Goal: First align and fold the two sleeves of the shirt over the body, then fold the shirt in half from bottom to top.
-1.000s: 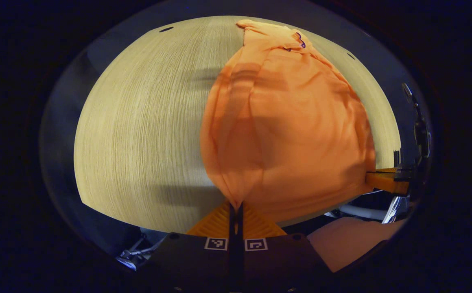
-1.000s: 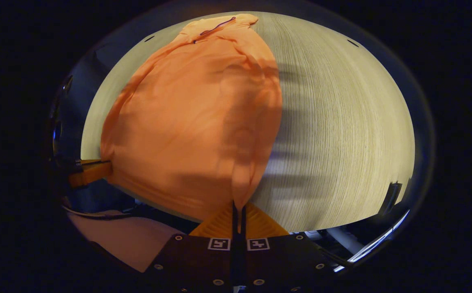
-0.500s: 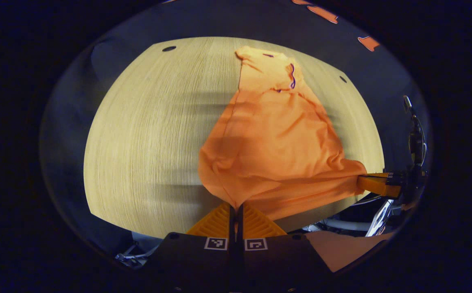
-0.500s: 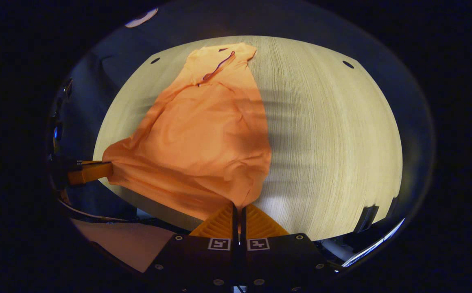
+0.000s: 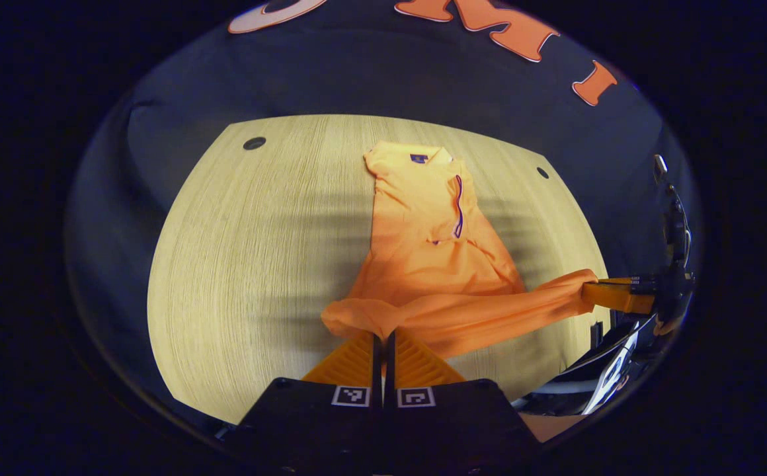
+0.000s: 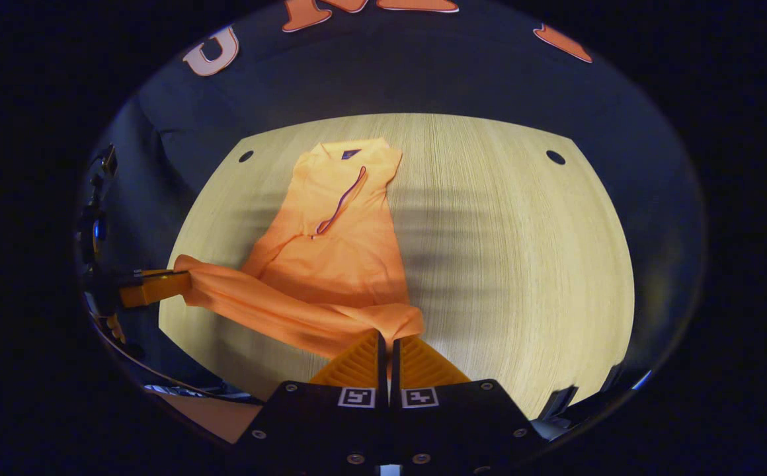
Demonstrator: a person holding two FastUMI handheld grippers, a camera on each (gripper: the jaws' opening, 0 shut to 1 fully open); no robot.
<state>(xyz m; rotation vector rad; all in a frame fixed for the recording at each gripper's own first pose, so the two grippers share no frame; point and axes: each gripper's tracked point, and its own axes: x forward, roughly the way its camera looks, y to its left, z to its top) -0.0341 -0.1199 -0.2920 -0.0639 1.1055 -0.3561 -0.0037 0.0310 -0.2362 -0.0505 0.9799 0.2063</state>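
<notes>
Your worktop (image 5: 238, 251) is pale wood grain, and the orange shirt (image 5: 423, 231) lies lengthwise on it, collar at the far end. The bottom hem is lifted off the surface and stretched as a band between your two tools. Your left tool (image 5: 382, 336) is clamped on one hem corner. Your right tool (image 6: 389, 338) is clamped on the other corner, fingers pressed together on the cloth.
</notes>
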